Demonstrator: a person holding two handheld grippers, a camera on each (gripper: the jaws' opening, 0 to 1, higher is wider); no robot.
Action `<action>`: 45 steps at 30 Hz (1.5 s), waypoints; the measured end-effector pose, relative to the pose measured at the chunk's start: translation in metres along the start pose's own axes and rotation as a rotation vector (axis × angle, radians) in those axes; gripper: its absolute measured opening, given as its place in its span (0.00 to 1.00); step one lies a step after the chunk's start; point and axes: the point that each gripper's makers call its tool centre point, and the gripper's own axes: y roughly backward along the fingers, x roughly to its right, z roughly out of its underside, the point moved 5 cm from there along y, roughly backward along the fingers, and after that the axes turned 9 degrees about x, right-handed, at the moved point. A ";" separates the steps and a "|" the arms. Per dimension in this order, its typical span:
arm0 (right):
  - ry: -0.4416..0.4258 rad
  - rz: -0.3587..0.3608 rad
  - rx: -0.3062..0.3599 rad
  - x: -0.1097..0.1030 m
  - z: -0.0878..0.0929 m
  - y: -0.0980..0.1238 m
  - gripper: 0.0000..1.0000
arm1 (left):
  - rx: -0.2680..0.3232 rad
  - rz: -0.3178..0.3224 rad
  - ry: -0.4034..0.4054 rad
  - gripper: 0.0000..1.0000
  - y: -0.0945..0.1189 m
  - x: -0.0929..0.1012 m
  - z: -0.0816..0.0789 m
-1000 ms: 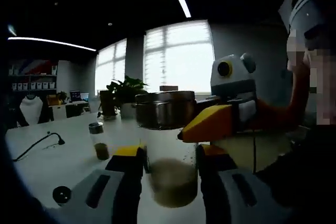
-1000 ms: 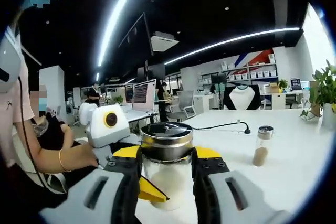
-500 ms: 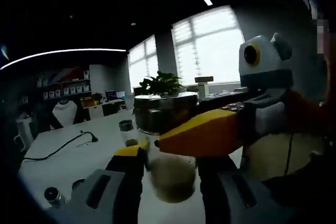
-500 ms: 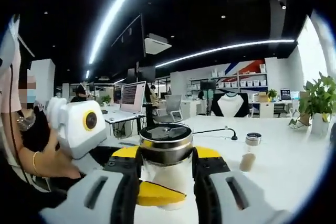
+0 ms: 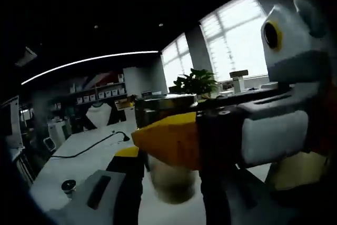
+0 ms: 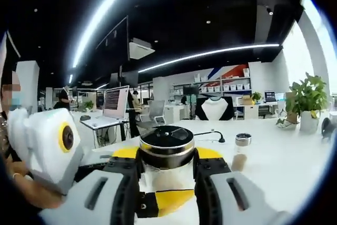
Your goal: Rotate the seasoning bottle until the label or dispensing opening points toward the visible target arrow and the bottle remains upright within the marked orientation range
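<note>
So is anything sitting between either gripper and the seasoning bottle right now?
Nothing visible. The right gripper has its jaws against the seasoning bottle just under the cap, and the left gripper brackets its lower body. No target arrow can be made out on the table.

The clear glass seasoning bottle with a steel lid (image 5: 167,146) is viewed from very close on opposite sides: towards bright windows (image 5: 239,43) in the left gripper view, towards office shelves (image 6: 229,84) in the right gripper view.
</note>
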 end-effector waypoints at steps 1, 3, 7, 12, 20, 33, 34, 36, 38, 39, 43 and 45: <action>-0.009 0.002 0.001 0.000 0.000 0.001 0.36 | 0.003 0.009 0.011 0.43 0.001 0.000 0.000; -0.079 -0.007 0.008 0.001 0.001 0.003 0.36 | 0.008 0.035 -0.002 0.43 0.004 -0.001 0.001; -0.101 -0.045 0.017 0.006 -0.003 0.008 0.35 | 0.078 0.138 0.021 0.42 0.007 0.001 -0.004; -0.086 -0.148 0.011 0.003 -0.010 0.011 0.35 | 0.098 0.293 0.110 0.43 0.007 -0.002 -0.009; -0.078 -0.227 0.000 -0.016 -0.013 0.016 0.35 | 0.062 0.433 0.198 0.60 0.009 -0.013 -0.009; -0.046 -0.261 -0.002 -0.020 -0.009 0.017 0.36 | -0.014 0.453 0.100 0.44 0.015 -0.002 -0.012; -0.042 -0.260 -0.001 -0.020 -0.010 0.017 0.36 | 0.000 0.428 0.100 0.44 0.016 0.000 -0.012; -0.035 -0.249 0.005 -0.021 -0.011 0.015 0.36 | 0.015 0.384 0.166 0.44 0.016 0.001 -0.013; -0.011 -0.236 -0.004 -0.021 -0.010 0.013 0.36 | -0.018 0.345 0.179 0.44 0.016 0.001 -0.009; -0.012 -0.226 -0.007 -0.020 -0.009 0.013 0.36 | -0.024 0.318 0.163 0.44 0.014 0.000 -0.008; -0.001 -0.172 -0.015 -0.020 -0.006 0.008 0.35 | -0.041 0.190 0.104 0.44 0.012 -0.007 -0.003; 0.007 -0.160 -0.015 -0.023 -0.006 0.005 0.35 | -0.035 0.056 0.026 0.44 0.013 -0.013 -0.005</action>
